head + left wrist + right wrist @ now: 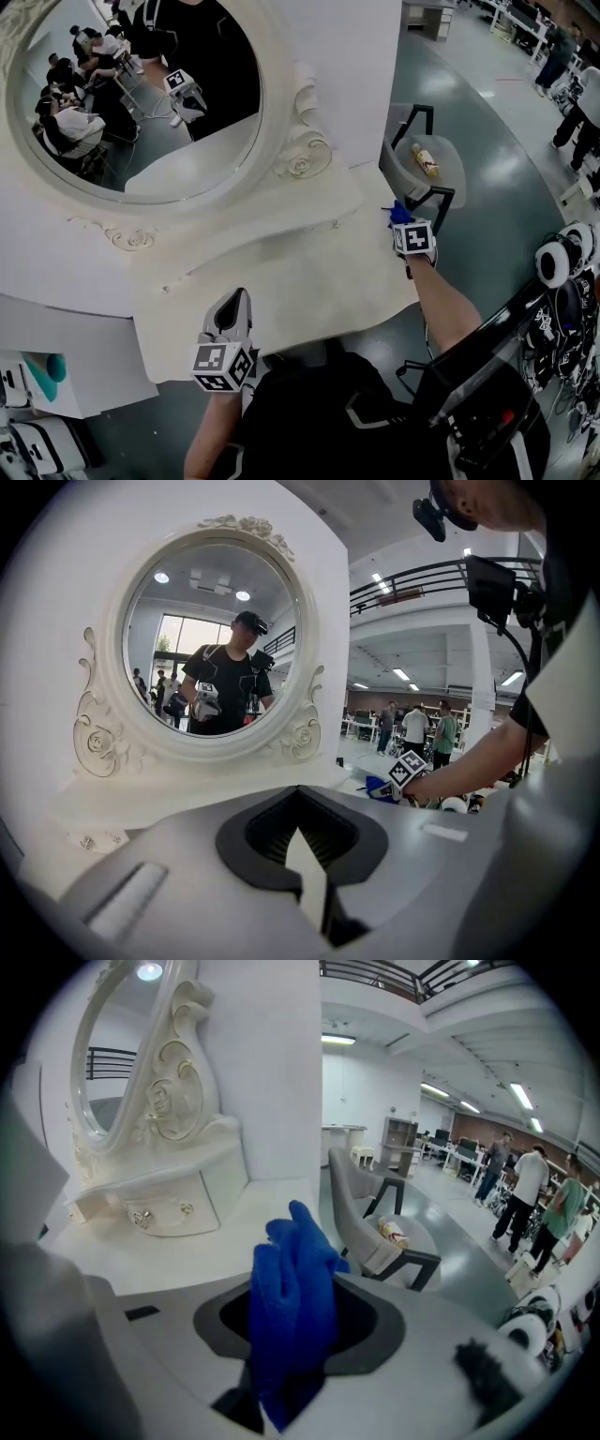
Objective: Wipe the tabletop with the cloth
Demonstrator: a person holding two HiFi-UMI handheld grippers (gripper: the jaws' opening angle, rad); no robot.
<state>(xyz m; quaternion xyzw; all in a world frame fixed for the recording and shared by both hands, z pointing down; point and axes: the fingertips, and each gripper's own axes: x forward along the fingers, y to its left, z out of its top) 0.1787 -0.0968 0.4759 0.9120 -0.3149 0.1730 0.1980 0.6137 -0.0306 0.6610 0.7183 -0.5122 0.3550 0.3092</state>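
Note:
The white dressing tabletop [309,272] lies below the round mirror [141,94]. My right gripper [403,221] is at the tabletop's right edge, shut on a bunched blue cloth [399,212]. In the right gripper view the cloth [291,1307] sticks up out of the jaws of the right gripper [298,1283] and hides the fingertips, with the tabletop [234,1232] just beyond. My left gripper [236,302] rests over the front edge of the tabletop. In its own view the left gripper [298,797] has its jaws shut with nothing between them, facing the mirror [217,639].
A grey chair [448,150] with a small packet [427,161] on its seat stands just off the table's right side. A little drawer with knobs [159,1208] sits under the mirror frame. White furniture [56,375] is at the lower left. People stand in the background.

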